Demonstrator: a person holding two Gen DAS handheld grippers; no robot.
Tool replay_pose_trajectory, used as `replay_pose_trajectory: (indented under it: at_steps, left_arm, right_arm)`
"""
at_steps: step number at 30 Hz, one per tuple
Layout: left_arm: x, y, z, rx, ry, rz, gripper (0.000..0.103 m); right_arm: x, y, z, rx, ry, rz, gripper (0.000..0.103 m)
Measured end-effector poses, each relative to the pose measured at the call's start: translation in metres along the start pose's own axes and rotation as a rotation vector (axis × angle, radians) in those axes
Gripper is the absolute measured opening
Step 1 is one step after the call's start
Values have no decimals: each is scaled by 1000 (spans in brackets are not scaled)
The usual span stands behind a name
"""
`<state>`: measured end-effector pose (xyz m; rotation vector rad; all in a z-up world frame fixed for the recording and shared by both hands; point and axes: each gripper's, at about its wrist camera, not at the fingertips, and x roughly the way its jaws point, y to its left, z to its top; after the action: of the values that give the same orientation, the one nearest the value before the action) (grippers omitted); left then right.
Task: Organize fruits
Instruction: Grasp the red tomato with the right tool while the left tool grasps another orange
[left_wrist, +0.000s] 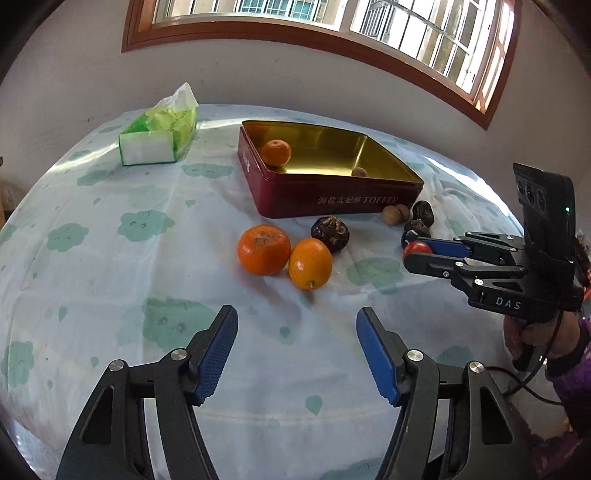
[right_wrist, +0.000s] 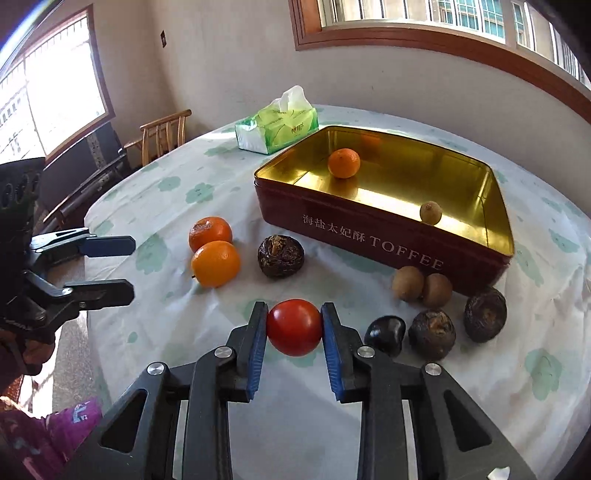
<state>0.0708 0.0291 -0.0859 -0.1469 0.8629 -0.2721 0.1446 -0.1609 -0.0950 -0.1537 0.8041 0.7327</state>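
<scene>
A red toffee tin (left_wrist: 325, 201) (right_wrist: 354, 229) with a gold inside stands open on the table. It holds an orange (left_wrist: 276, 151) (right_wrist: 344, 163) and a small tan fruit (right_wrist: 430, 212). My right gripper (right_wrist: 294, 326) is shut on a red tomato (right_wrist: 294, 326) (left_wrist: 417, 249) in front of the tin. My left gripper (left_wrist: 296, 323) (right_wrist: 129, 264) is open and empty, short of two oranges (left_wrist: 263, 250) (right_wrist: 215, 263). Dark wrinkled fruits (right_wrist: 281, 256) (left_wrist: 330, 233) and two tan fruits (right_wrist: 407, 283) lie beside the tin.
A green tissue box (left_wrist: 159, 138) (right_wrist: 277, 127) sits at the far side of the table. The cloth (left_wrist: 110, 258) has a green cloud pattern. A wooden chair (right_wrist: 162, 134) stands beyond the table's left edge. A wall with windows is behind.
</scene>
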Motion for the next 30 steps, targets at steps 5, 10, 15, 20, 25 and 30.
replay_pose_trajectory:
  at_steps: [5, 10, 15, 20, 25, 30]
  left_arm:
    - [24, -13, 11, -18, 28, -17, 56]
    - [47, -11, 21, -92, 66, -9, 45]
    - [57, -11, 30, -120, 47, 26, 45]
    - [69, -27, 38, -71, 57, 32, 45]
    - [76, -43, 37, -9, 53, 30, 34]
    - [67, -51, 19, 37, 5, 55, 38]
  right_arm:
    - [-30, -21, -40, 98, -43, -45, 27]
    - [-36, -39, -52, 155, -58, -41, 27]
    - [-35, -37, -52, 155, -69, -27, 27]
    - [-32, -42, -53, 178, -53, -18, 27]
    - [-29, -43, -53, 184, -35, -24, 27]
    - [-28, -44, -52, 190, -32, -26, 28]
